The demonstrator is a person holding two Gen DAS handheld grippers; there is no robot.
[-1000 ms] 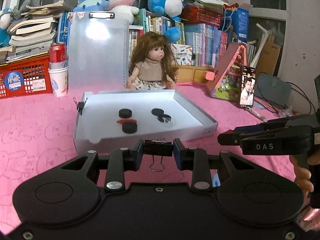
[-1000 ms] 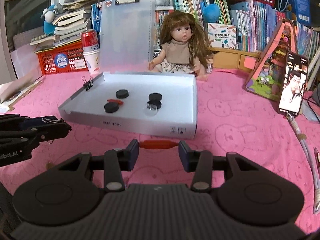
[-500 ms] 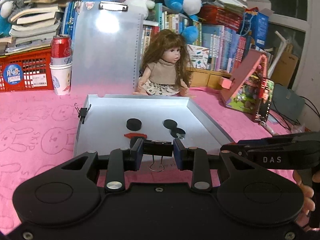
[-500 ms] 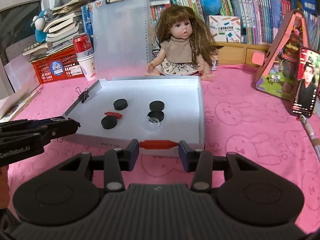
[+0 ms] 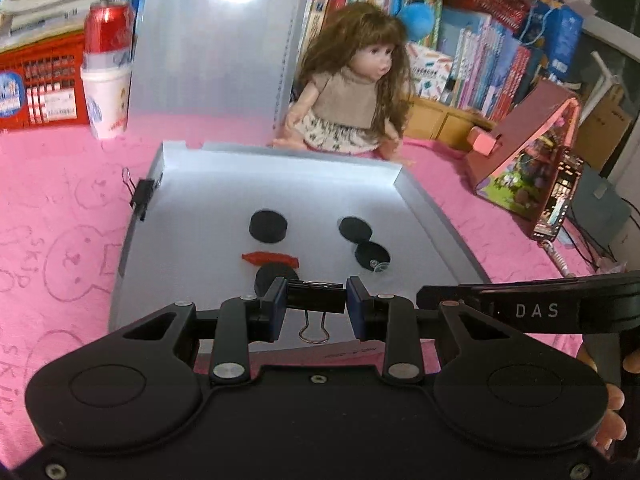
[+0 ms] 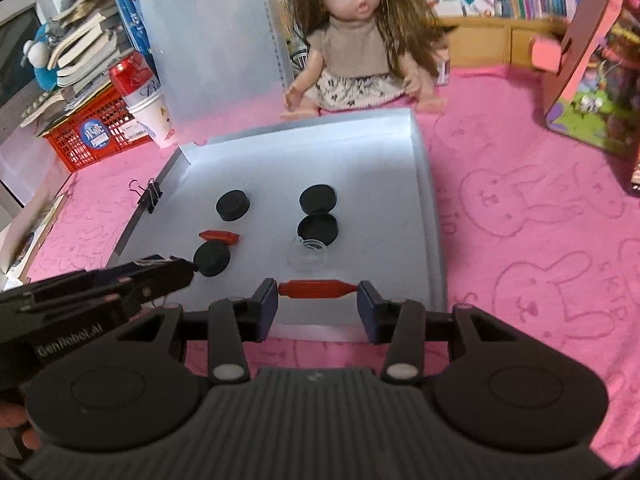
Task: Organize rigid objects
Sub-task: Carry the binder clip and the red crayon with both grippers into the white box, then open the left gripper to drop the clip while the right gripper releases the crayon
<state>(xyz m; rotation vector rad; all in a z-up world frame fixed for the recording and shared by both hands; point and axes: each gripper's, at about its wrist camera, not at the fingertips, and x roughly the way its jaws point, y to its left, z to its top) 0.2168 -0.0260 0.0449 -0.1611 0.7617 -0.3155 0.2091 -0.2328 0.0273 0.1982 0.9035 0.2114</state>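
A shallow white tray (image 5: pixel 280 184) (image 6: pixel 428 216) lies on the pink cloth. In it sit several black round caps (image 5: pixel 268 226) (image 6: pixel 233 205), a red wrapped piece (image 5: pixel 270 259) (image 6: pixel 219 236) and a small clear lid (image 6: pixel 310 245). My left gripper (image 5: pixel 316 303) is shut on a black binder clip (image 5: pixel 316 300), held over the tray's near edge. My right gripper (image 6: pixel 317 291) is shut on a second red wrapped piece (image 6: pixel 316 289), held over the tray's near right part. Another black binder clip (image 5: pixel 144 197) (image 6: pixel 150 197) is clamped on the tray's left wall.
A doll (image 5: pixel 352 92) (image 6: pixel 360 48) sits just behind the tray. A translucent clipboard (image 5: pixel 216 48), a red can on a paper cup (image 5: pixel 106 68), a red basket (image 5: pixel 40 84) and books line the back. A pink toy house (image 5: pixel 528 160) stands right.
Both grippers have moved forward toward the tray with their loads; they now hang over its near edge. The tray and its contents look larger and closer.
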